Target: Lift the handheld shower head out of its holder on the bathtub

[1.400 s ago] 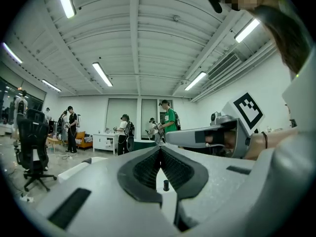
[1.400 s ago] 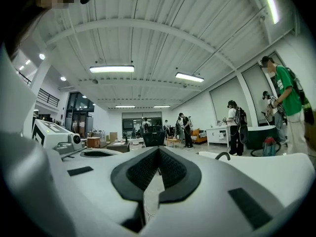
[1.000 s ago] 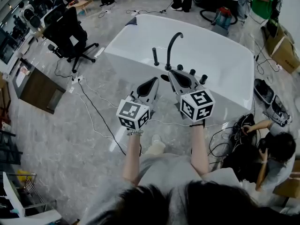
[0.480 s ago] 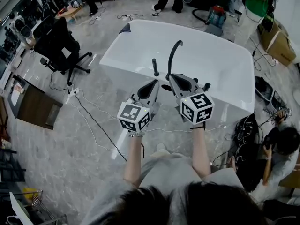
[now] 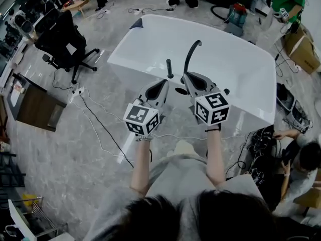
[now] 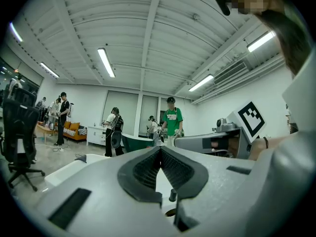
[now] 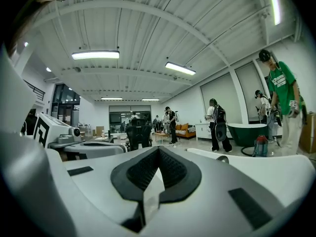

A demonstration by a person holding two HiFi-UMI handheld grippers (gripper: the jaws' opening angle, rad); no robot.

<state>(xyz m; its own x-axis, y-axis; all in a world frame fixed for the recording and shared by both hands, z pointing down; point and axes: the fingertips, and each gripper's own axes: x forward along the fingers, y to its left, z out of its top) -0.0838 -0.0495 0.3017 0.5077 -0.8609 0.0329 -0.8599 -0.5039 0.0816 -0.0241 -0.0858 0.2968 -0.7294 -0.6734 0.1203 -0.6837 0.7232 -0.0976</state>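
Observation:
The white bathtub lies just ahead of me in the head view. On its near rim the black handheld shower head stands upright in its holder, beside the curved black faucet spout. My left gripper is shut and empty, its tips just short of the shower head and below it in the picture. My right gripper is shut and empty too, close by the spout's base. In the left gripper view the left gripper frames the shower head. The right gripper shows the spout to its right.
A black office chair and a wooden cabinet stand to the left, with cables across the floor. A person crouches by more cables at the right. A red vacuum and cardboard boxes sit beyond the tub.
Both grippers have moved forward together toward the tub's near rim, now reaching the faucet fittings. Both jaws stay shut.

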